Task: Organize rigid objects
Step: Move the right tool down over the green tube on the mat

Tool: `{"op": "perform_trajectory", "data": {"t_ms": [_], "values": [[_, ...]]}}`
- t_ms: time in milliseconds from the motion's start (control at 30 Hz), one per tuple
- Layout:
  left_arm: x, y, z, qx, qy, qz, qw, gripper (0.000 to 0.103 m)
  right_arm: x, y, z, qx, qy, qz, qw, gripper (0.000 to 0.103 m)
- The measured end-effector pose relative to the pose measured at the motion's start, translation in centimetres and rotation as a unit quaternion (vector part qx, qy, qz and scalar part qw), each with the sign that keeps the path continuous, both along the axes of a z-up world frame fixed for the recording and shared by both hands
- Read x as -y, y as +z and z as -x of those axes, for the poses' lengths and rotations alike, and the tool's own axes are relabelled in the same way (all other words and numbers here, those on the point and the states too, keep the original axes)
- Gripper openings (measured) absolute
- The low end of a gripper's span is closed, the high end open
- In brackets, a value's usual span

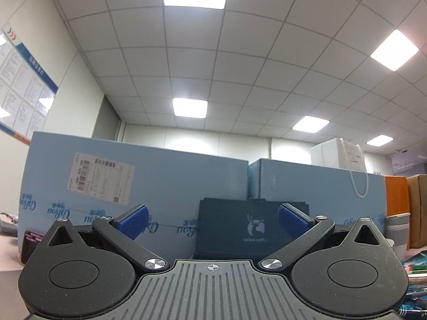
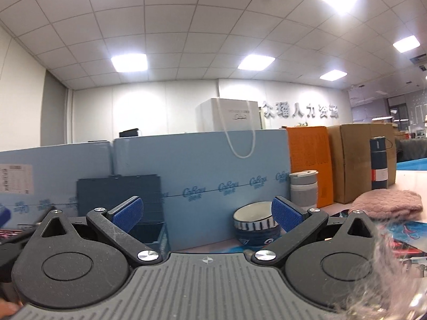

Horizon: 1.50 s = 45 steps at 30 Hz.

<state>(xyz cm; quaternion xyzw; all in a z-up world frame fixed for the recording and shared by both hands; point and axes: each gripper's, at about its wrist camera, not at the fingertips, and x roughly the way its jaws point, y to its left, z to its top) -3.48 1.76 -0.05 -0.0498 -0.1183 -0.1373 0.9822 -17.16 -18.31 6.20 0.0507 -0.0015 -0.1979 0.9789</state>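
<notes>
Both grippers spread wide, holding nothing.

The left gripper [image 1: 212, 220] frames a dark blue box [image 1: 254, 230] at frame centre; the right gripper [image 2: 206, 213] has a striped bowl [image 2: 256, 226] right of centre, 1 grey tumbler [image 2: 304, 189] behind.

Left gripper [image 1: 212, 220], right gripper [image 2: 206, 213]: black link arms, blue ribbed pads [image 1: 133, 222], silver screws [image 1: 154, 263], round black discs, grey ribbed base [image 1: 213, 288] with white crosshair mark.

shipping label [image 1: 100, 180] print too small to read, striped bowl [image 2: 256, 225] partly behind right fingers [image 2: 287, 217], grey fuzzy blur lower right of frame, dark bin [image 2: 149, 233] base hidden
</notes>
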Motion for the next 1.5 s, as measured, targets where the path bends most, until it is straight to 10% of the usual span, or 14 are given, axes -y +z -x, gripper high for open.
{"op": "perform_trajectory", "data": {"t_ms": [500, 967, 1500], "values": [[0.0, -0.1, 0.7, 0.016, 0.012, -0.001, 0.9998, 0.103, 1.8, 1.7, -2.4, -0.044, 0.068, -0.073, 0.994, 0.103], [-0.1, -0.2, 1.3, 0.037, -0.007, 0.000, 0.9993, 0.103, 7.7, 0.8, -7.3, -0.152, 0.056, -0.022, 0.987, 0.103], [0.4, 0.2, -0.1, -0.012, 0.003, -0.015, 0.9998, 0.103, 14.5, -2.8, -5.6, -0.328, 0.126, -0.223, 0.909, 0.101]]}}
